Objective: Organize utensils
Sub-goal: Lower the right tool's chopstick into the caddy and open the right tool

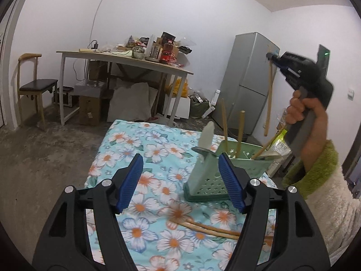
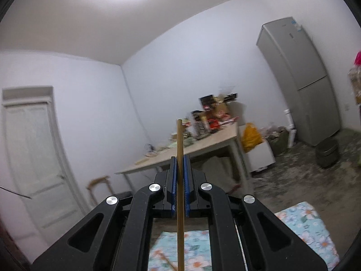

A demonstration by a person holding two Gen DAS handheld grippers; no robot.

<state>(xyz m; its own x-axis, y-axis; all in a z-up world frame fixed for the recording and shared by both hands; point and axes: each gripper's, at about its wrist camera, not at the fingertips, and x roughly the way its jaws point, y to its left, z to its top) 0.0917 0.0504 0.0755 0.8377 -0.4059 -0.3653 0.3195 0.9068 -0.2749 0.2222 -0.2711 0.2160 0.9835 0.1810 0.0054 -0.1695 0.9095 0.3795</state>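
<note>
On the floral-cloth tabletop (image 1: 126,144), a green perforated plastic utensil basket (image 1: 246,158) near the far right corner already holds several utensils. Two wooden chopsticks (image 1: 209,228) remain near the front edge. The right gripper (image 2: 180,180) fingers clamp one wooden chopstick (image 2: 179,158); the left gripper (image 1: 180,180) fingers stand apart, empty.

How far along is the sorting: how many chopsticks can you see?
6 chopsticks: one clamped in the right gripper; three standing or leaning in the green holder; two lying on the floral cloth before it. More may be hidden inside the holder.
</note>
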